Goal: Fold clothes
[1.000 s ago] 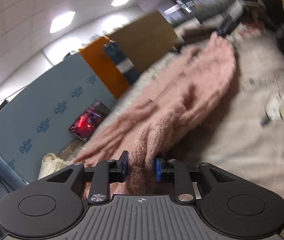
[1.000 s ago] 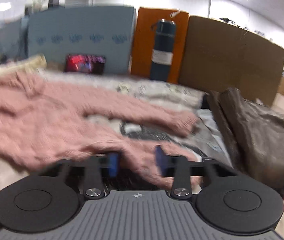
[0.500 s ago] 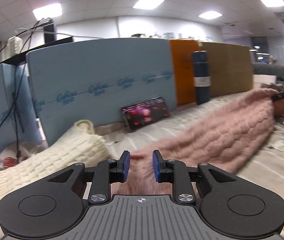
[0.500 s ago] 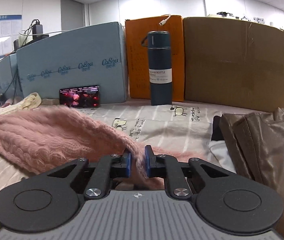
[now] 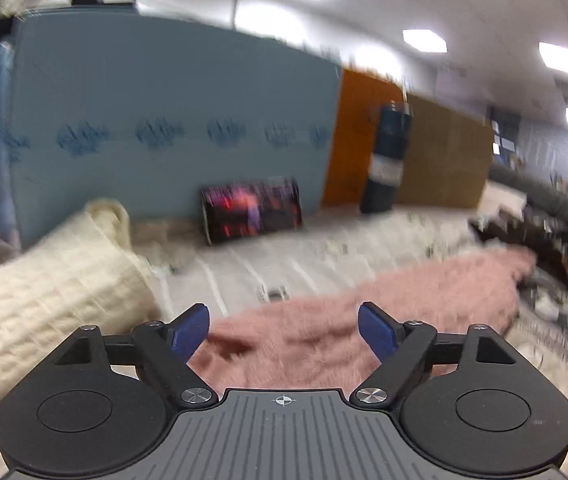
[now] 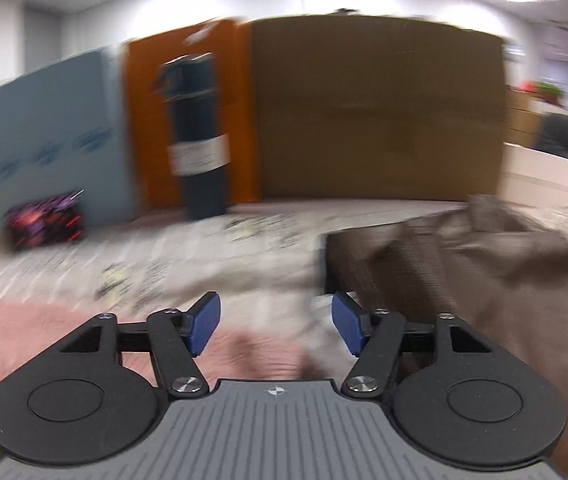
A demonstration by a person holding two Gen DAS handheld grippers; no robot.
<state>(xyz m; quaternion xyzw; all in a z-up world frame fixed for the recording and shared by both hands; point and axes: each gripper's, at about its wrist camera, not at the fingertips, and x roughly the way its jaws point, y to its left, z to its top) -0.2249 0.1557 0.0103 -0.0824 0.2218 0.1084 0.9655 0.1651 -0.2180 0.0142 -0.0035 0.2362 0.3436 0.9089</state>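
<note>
A fuzzy pink sweater (image 5: 384,312) lies on the printed bed sheet (image 5: 324,252), stretching from under my left gripper to the right. My left gripper (image 5: 284,330) is open just above it, holding nothing. In the right wrist view the pink sweater (image 6: 24,332) lies at the lower left, and my right gripper (image 6: 276,328) is open over its near edge and the sheet (image 6: 204,256), holding nothing. Both views are motion-blurred.
A cream knit garment (image 5: 44,288) lies at the left. A brown garment (image 6: 464,264) lies at the right. A phone (image 5: 252,210), a dark blue bottle (image 6: 196,136), blue foam board (image 5: 164,120), orange board and cardboard (image 6: 376,112) stand at the back.
Both grippers were shut on the pink sweater and have opened, letting it go. The sweater now lies on the sheet. Both cameras have lifted and swung.
</note>
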